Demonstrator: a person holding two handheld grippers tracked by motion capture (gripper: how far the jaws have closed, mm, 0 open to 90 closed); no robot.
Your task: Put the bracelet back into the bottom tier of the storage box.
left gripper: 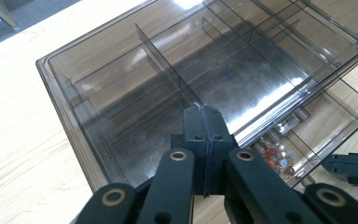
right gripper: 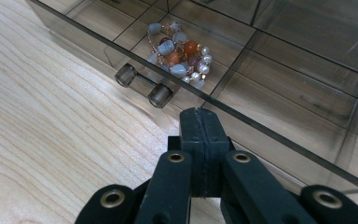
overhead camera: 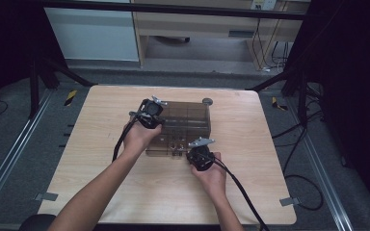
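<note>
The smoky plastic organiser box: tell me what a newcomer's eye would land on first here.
The smoky plastic organiser box sits mid-table on the pale wooden table, its divided drawer pulled out towards the person. A cluster of orange, grey and pearl beads lies in one drawer compartment, just behind the drawer handle. The left hand-held gripper rests shut at the box's top, the right hand-held gripper shut at the drawer's front edge.
</note>
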